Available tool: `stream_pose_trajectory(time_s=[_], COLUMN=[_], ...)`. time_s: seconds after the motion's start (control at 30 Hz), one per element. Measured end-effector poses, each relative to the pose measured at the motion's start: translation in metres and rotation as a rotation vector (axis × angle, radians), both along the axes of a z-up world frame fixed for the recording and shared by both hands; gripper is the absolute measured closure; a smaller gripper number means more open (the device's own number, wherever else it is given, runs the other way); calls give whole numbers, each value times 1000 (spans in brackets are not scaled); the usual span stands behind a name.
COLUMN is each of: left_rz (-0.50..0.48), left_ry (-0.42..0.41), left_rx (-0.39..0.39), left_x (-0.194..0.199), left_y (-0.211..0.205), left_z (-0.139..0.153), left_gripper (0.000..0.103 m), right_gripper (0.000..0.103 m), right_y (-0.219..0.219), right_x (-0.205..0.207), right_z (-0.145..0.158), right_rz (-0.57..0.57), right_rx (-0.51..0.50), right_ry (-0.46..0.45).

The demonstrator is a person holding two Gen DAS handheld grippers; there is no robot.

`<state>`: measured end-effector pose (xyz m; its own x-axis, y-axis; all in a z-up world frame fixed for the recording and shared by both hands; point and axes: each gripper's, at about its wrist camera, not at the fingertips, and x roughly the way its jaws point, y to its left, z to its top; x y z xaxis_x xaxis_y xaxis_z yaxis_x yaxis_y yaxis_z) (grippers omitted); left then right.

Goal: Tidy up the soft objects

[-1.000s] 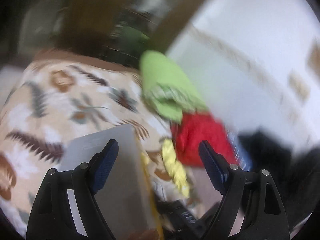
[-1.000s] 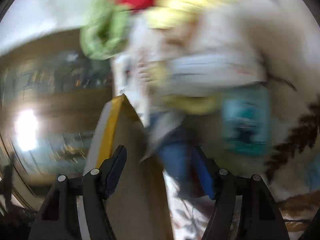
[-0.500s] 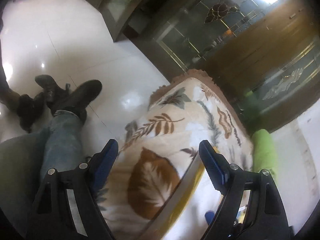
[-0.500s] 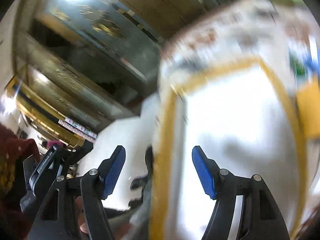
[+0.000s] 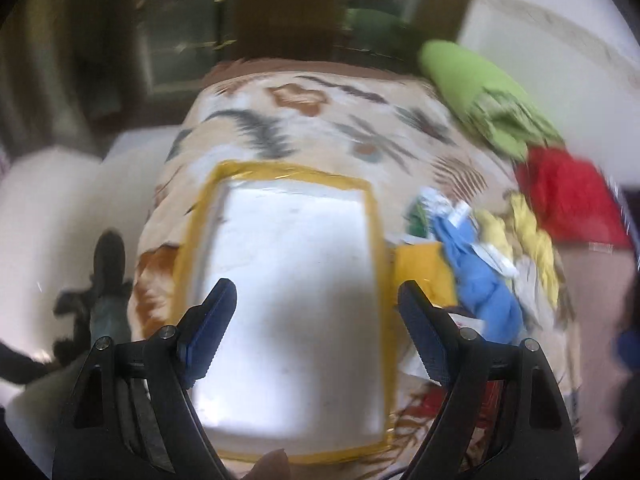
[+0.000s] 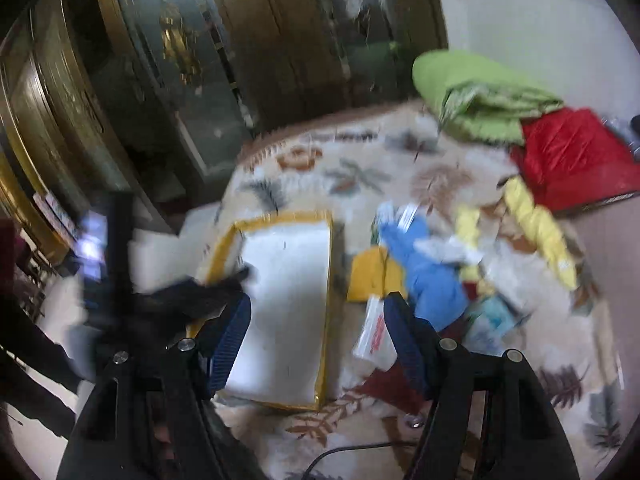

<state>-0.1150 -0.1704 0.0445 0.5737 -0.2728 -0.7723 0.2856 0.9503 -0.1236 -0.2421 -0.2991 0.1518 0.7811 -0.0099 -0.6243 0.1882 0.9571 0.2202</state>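
A white box with yellow-taped rim (image 5: 296,256) lies on a leaf-patterned blanket (image 5: 320,120); it also shows in the right wrist view (image 6: 288,296). To its right lies a pile of soft things: a blue cloth (image 5: 476,280), yellow cloths (image 5: 532,236), a red cloth (image 5: 568,196) and a green folded blanket (image 5: 480,92). The same pile shows in the right wrist view, with the blue cloth (image 6: 428,272). My left gripper (image 5: 316,332) is open above the box. My right gripper (image 6: 316,340) is open above the box's right edge. Both are empty.
A yellow flat piece (image 6: 372,276) and a clear plastic bag (image 6: 376,336) lie between box and pile. Dark wood and glass cabinets (image 6: 240,60) stand behind the bed. The other gripper (image 6: 120,264) shows blurred at the left. White floor (image 5: 48,208) lies left of the bed.
Both cameras have swung back from the floor and cabinets to look down at the box and the cloth pile. Both grippers stay open and empty.
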Motion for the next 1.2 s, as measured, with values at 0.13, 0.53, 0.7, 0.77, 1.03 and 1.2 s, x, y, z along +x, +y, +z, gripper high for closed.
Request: stream_pose_trajectory(time_s=[0.13, 0.53, 0.7, 0.77, 1.03, 1.2], left_rz=[-73, -219, -238, -240, -247, -260], left_ry=[-16, -14, -11, -16, -12, 16], left_rx=[84, 127, 123, 120, 97, 51], left_x=[6, -19, -21, -23, -23, -22], left_y=[-36, -76, -77, -78, -76, -73], left_z=[2, -5, -1, 0, 5, 8], left_gripper=[20, 19, 19, 19, 19, 19], right_gripper=[34, 34, 34, 34, 34, 34], right_y=[-1, -22, -34, -37, -43, -44], right_x=[2, -12, -11, -11, -16, -17], right_z=[12, -7, -17, -20, -21, -20], right_rz=[-32, -209, -224, -231, -240, -240], right_rx=[-33, -105, -89, -87, -78, -83], right_ry=[-12, 83, 112, 120, 145, 158])
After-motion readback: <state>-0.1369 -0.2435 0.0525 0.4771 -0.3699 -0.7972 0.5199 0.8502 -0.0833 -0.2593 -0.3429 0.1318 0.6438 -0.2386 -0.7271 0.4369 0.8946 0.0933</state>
